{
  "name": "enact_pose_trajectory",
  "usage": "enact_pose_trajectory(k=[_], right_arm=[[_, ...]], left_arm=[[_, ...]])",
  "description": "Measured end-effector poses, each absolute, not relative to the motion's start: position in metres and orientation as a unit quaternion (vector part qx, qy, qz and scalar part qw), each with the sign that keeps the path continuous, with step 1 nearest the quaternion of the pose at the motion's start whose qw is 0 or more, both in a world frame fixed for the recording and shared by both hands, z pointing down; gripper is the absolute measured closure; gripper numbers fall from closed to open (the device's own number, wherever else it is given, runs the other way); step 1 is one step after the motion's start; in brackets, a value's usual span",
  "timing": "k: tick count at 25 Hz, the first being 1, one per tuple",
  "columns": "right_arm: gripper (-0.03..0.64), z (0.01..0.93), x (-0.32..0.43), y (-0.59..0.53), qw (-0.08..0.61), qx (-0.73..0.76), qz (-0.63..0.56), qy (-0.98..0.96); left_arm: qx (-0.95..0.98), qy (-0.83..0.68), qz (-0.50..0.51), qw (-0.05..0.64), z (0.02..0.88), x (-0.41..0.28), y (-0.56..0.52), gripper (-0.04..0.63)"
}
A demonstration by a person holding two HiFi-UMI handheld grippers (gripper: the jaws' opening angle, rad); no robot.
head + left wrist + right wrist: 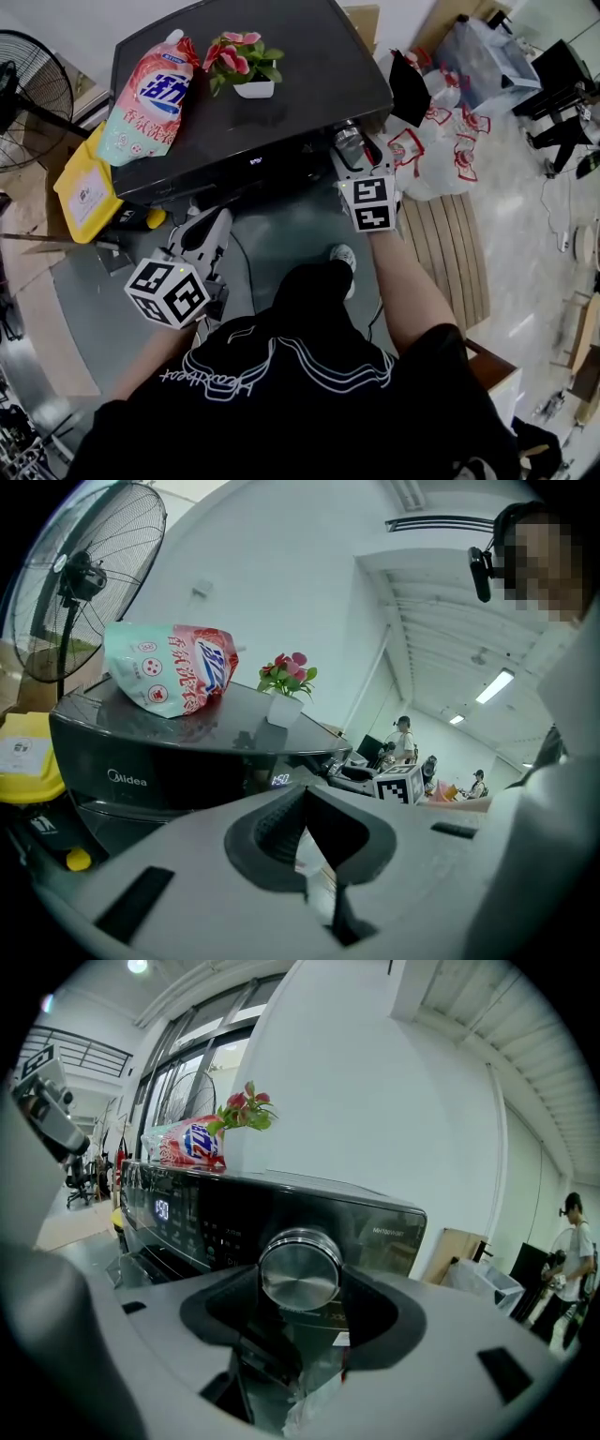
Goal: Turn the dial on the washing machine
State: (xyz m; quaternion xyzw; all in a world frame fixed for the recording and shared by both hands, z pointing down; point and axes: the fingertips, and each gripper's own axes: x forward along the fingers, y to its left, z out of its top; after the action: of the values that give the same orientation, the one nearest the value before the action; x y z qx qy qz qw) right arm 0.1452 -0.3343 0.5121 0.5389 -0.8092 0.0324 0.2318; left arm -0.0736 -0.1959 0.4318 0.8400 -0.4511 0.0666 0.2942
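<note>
Head view first: the dark, glossy washing machine (281, 56) fills the top of the picture, with a soft pink-and-green detergent pouch (145, 98) and a small white pot of pink flowers (246, 66) sitting on its lid. The round, brushed-metal dial (348, 137) is on the control panel, at the front right corner of the machine. The right gripper (356, 155) is up against it, while the left gripper (214, 225) hangs back, low and well clear of the panel. Over to the left gripper view: its jaws are together, the dark pads meet at the tips with nothing between them, and they point at the machine's front from a distance. Now the right gripper view, and here is the action: the dial (300, 1269) sits square between the jaws, which stand fairly wide with a pad pressed to each side of the rim, so the grip looks made. As for handling, that knob looks rigid and fixed on its shaft, and it won't lift or give. Its polished metal rim is probably slick, so the hold belongs on opposite sides of the rim with firm pressure. Turning it likely calls for a roll of the wrist about the dial's own axis, or the pads may skid.
</note>
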Motion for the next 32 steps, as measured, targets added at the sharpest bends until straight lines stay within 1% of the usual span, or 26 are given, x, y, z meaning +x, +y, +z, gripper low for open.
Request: enact_pose_trajectory(k=[10, 18, 32], right_arm=[[0.336, 0.5135, 0.1479, -0.3351, 0.196, 0.536, 0.076, -0.818], [0.336, 0.5145, 0.1500, -0.3368, 0.122, 0.534, 0.169, -0.819], [0.336, 0.5151, 0.1521, -0.3367, 0.069, 0.522, 0.242, -0.815]], left_arm=[[0.841, -0.451, 0.068, 0.292, 0.4334, -0.0749, -0.1985, 0.591], [0.840, -0.454, 0.066, 0.290, 0.4337, -0.0780, -0.2025, 0.591], [0.842, -0.452, 0.068, 0.287, 0.4325, -0.0722, -0.1993, 0.591]])
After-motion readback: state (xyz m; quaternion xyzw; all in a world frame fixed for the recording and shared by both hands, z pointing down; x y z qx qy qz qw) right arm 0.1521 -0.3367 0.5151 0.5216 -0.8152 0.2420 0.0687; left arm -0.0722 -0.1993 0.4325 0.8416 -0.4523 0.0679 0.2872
